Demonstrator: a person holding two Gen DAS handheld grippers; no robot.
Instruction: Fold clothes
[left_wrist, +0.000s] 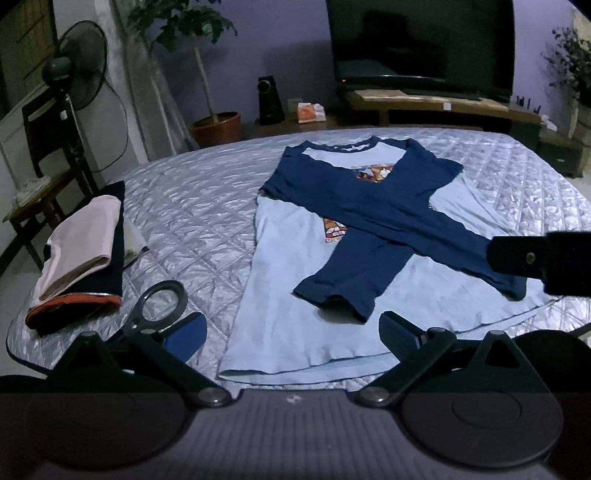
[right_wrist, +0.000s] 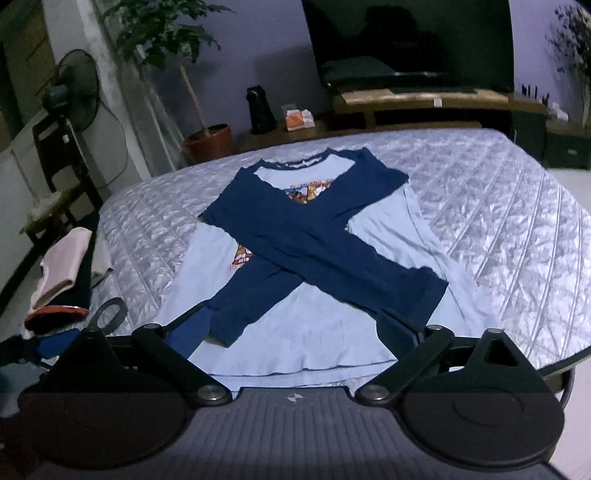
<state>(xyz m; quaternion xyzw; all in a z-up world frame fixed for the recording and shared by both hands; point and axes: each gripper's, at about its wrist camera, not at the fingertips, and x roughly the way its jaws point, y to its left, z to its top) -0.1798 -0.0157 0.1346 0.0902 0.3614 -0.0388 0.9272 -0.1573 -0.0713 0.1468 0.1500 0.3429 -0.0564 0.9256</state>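
Both grippers, left (left_wrist: 291, 332) and right (right_wrist: 291, 328), fingers wide, empty; shirt (right_wrist: 314, 321) hem partly hidden.

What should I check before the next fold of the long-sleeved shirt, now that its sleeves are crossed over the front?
1. Both sleeves lie across the shirt body: ok, the navy sleeves form an X.
2. Left gripper empty and open: ok.
3. Right gripper empty and open: ok, its fingers are spread above the hem.
4. Hem flat and reachable: ok, it lies straight along the near edge.
5. Folded stack clear of the shirt: ok, it sits apart on the left.
6. Back layer free of wrinkles: cannot tell, it is hidden.
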